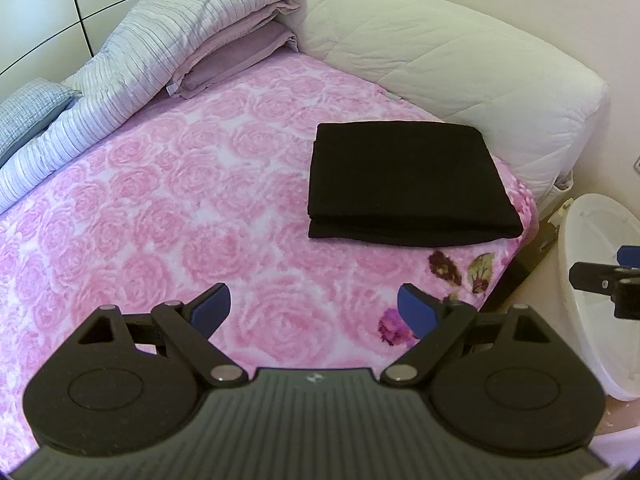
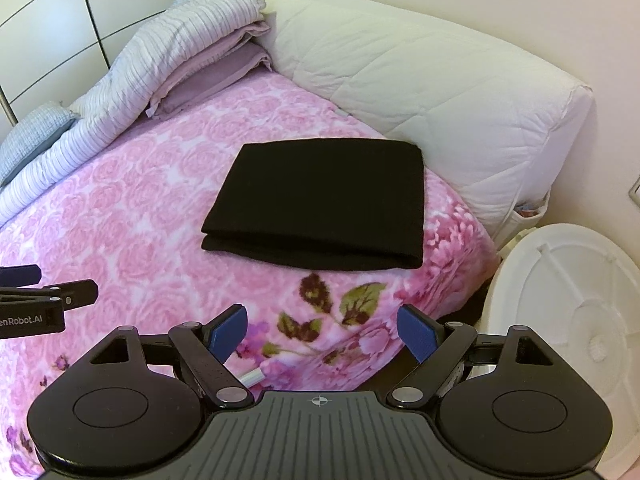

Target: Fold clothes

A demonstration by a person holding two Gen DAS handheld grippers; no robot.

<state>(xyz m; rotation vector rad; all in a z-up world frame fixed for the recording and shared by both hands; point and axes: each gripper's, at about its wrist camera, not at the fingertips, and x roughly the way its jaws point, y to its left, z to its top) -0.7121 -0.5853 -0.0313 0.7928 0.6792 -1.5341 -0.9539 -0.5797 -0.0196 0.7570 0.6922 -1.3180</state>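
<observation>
Folded black fabric rectangle (image 2: 320, 204) lies flat on pink rose-print blanket (image 1: 160, 200), near white quilted mattress (image 2: 420, 76). My left gripper (image 1: 314, 312) and right gripper (image 2: 320, 334): fingers spread, nothing between them.

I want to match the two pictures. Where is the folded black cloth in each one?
Left wrist view: folded black cloth lies right of centre on the pink rose blanket.
Right wrist view: cloth lies near the centre.
Shared landmark: the white quilted pillow behind it.
</observation>
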